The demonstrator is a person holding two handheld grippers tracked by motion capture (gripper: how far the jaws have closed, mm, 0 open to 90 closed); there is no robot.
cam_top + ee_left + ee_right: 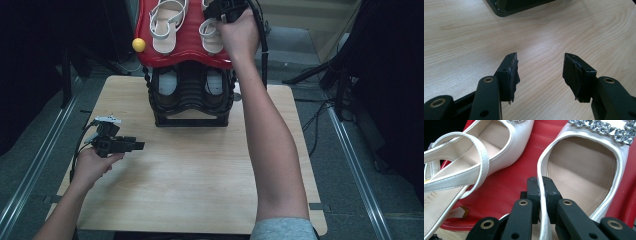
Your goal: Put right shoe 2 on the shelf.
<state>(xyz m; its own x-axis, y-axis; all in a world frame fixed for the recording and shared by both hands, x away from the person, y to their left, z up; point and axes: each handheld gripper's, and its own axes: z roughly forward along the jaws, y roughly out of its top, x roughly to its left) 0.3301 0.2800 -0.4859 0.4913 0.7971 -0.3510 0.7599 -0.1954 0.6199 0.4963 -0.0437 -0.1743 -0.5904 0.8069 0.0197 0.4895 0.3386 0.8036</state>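
The right gripper [540, 185] is clamped on the side rim of a white shoe [584, 172], its two jaws pinching the thin satin edge between them. That shoe lies on the red shelf [519, 172] at the top of a rack [190, 95]; its jewelled trim [599, 127] sits ahead of the jaws, at the far end of the opening. A second white shoe [474, 152], with straps, lies just to the left of the jaws on the same shelf, apart from the held one. In the high view the right gripper [227, 10] reaches over the rack's far end, with the person's forearm stretched across the table [200, 175].

The left gripper [540, 70] hangs released over bare wood, jaws spread with nothing between them; the rack's black base [506, 10] lies well ahead of it. In the high view the left gripper [125, 145] sits near the table's left edge, far from the rack.

The step in hand looks like the grasp of the shoe, already secured and ready for lifting. The next move probably calls for a straight pull up and back toward the person, clear of the shelf's raised edge. The pinch is on a thin, slippery rim, so the shoe may swing or tilt from that one point; a slow lift would keep it from slipping. A pair of shoes also shows on the lower black shelf [191, 87].
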